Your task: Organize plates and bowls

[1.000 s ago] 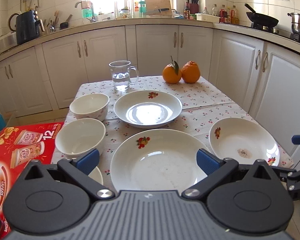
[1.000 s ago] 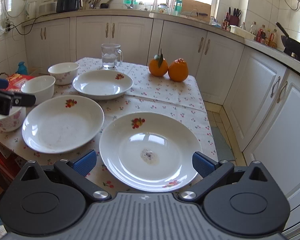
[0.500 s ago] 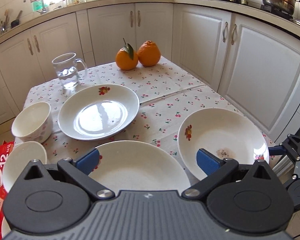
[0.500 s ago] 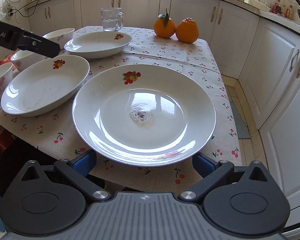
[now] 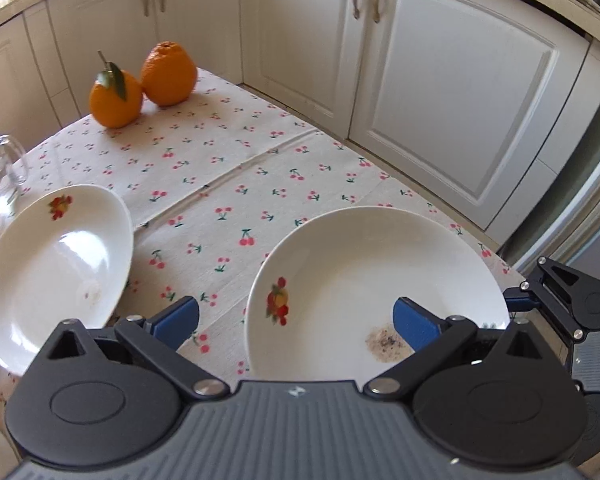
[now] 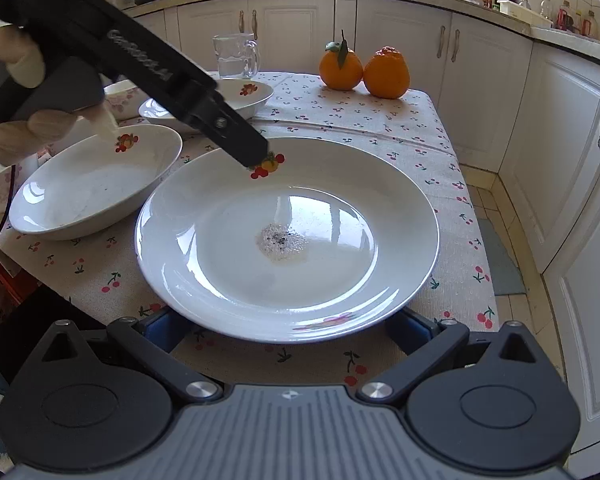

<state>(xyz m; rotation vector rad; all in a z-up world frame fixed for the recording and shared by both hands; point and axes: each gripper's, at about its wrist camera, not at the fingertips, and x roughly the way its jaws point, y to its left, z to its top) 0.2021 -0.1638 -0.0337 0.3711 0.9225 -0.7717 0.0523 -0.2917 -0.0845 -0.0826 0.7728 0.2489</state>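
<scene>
My left gripper (image 5: 296, 320) hangs over the far rim of the soiled plate (image 6: 288, 240), fingers spread wide, one pad (image 5: 414, 326) above its bowl; my right gripper (image 6: 288, 330) sits at its near rim, fingers apart, tips under the edge; the plate lies on the table (image 6: 380, 120), a second plate (image 6: 92, 192) just beside it; two oranges (image 6: 364, 70) sit well behind.

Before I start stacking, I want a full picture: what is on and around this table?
Plates: three, white with fruit motif; the nearest has a dirty spot.
Bowl: at least one, white, behind the left gripper.
Oranges: two, far end of table.
Glass mug: one, clear, far end.
Tablecloth: one, cherry print.
Cabinets: white, around.
Left gripper: open, over nearest plate.
Right gripper: open, at nearest plate's near rim.
</scene>
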